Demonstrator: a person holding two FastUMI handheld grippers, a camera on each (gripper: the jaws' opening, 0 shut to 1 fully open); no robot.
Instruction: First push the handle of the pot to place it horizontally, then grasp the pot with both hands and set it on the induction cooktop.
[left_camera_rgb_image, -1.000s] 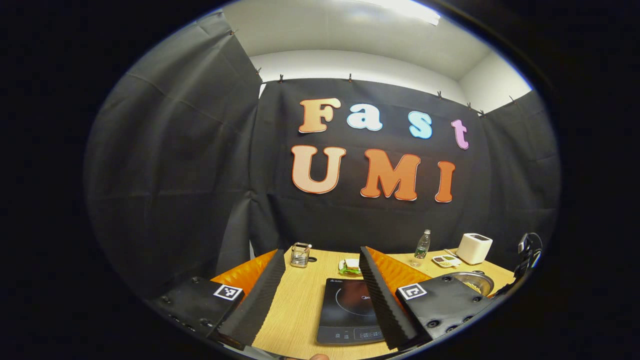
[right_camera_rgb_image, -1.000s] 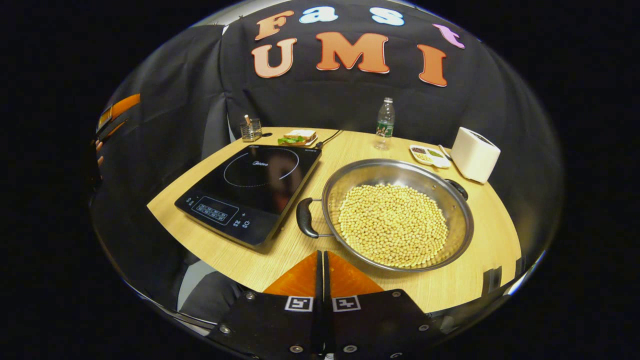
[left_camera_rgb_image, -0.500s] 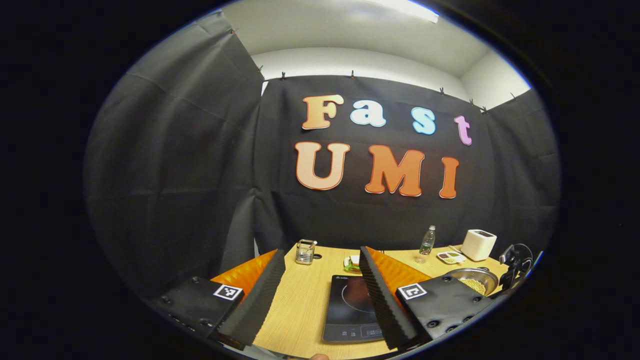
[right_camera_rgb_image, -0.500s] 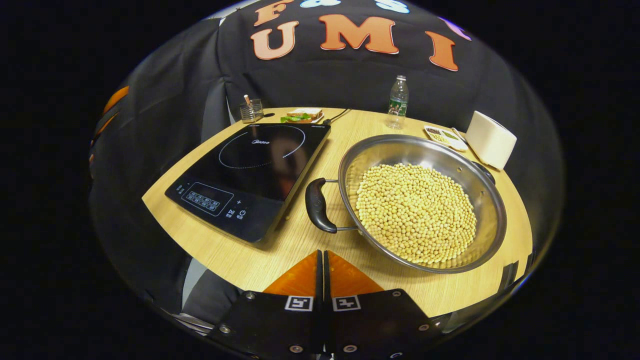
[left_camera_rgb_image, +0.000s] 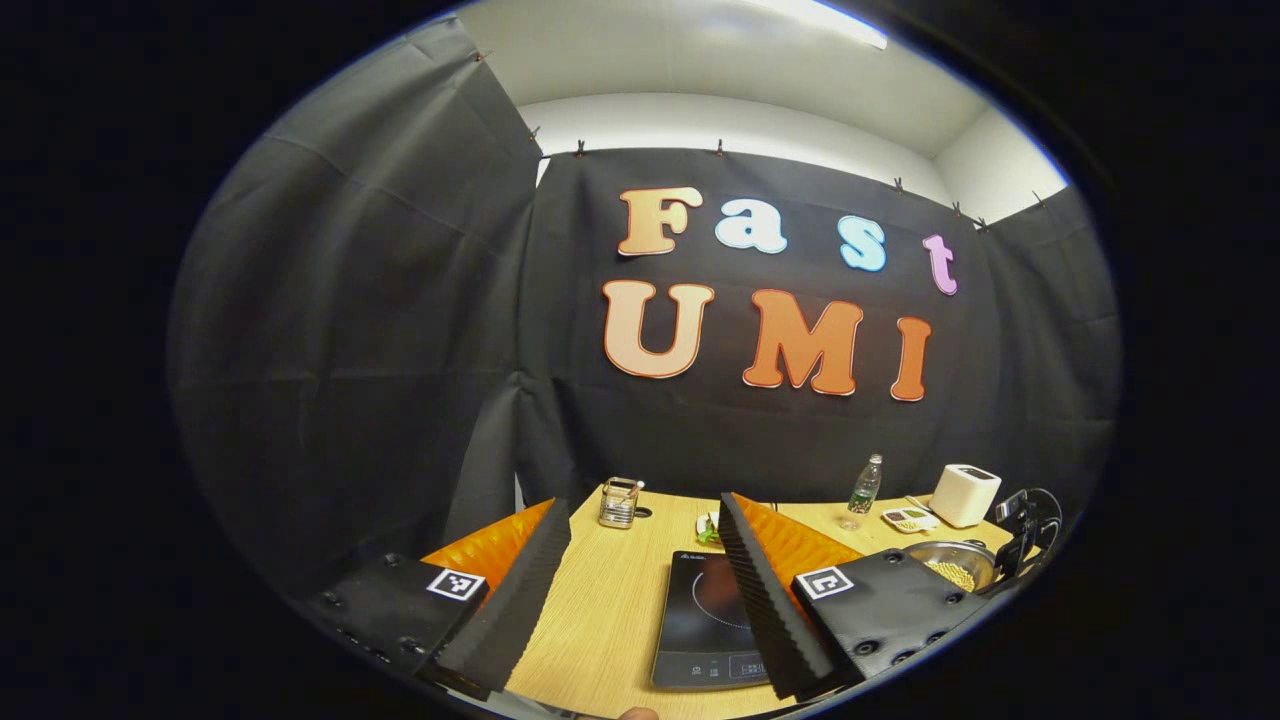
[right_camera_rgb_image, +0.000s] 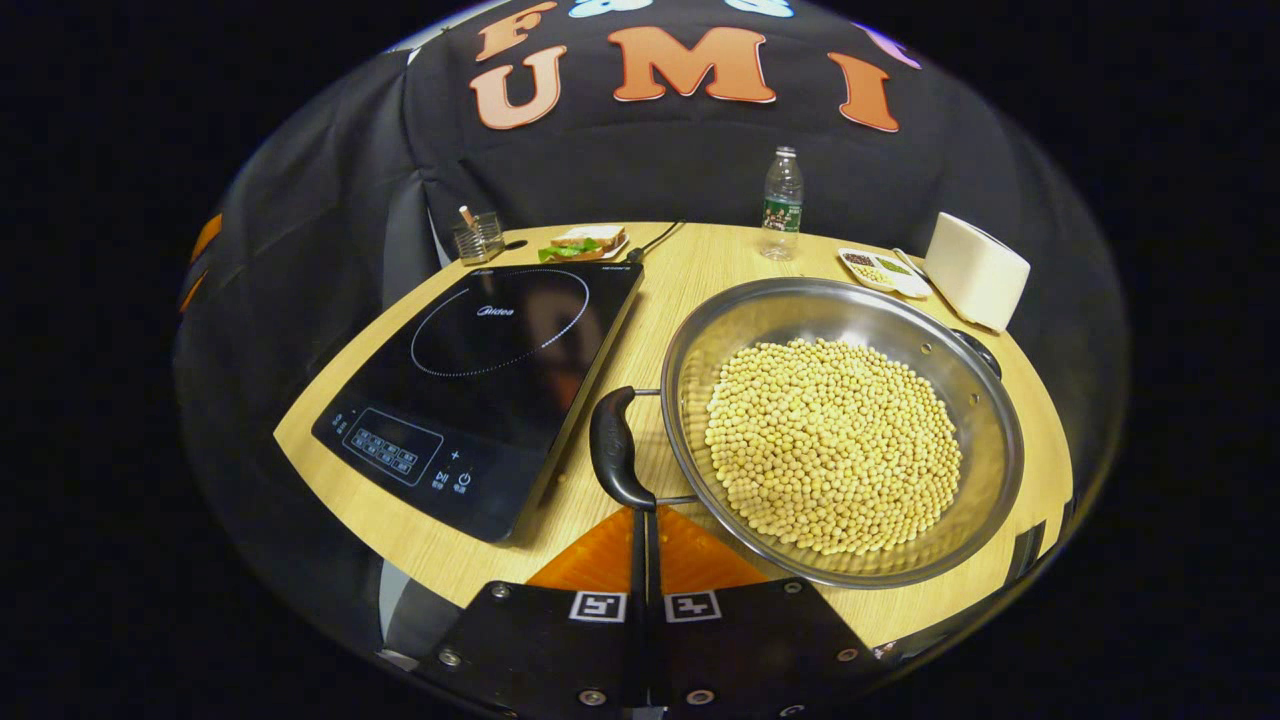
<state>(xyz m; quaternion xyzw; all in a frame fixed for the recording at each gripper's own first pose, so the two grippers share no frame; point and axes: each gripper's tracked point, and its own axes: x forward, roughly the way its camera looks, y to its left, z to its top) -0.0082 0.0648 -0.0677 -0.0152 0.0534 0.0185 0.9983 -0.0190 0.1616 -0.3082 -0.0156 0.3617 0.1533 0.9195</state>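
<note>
Right gripper view puts your right gripper (right_camera_rgb_image: 644, 520), fingers together, just near of the pot (right_camera_rgb_image: 840, 430)'s left handle (right_camera_rgb_image: 612, 450); bean-laden steel will feel heavy, so grip both handles.

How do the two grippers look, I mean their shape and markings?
Left gripper: two long wedge-shaped fingers with ribbed inner faces, on black blocks with bolts and a square black-and-white marker each. Right gripper: same black bolted blocks, two square markers side by side.

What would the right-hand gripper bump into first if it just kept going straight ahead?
Most likely the pot's near black handle: the right gripper, fingers together, points right at it, just short of touching as far as depth shows.
</note>
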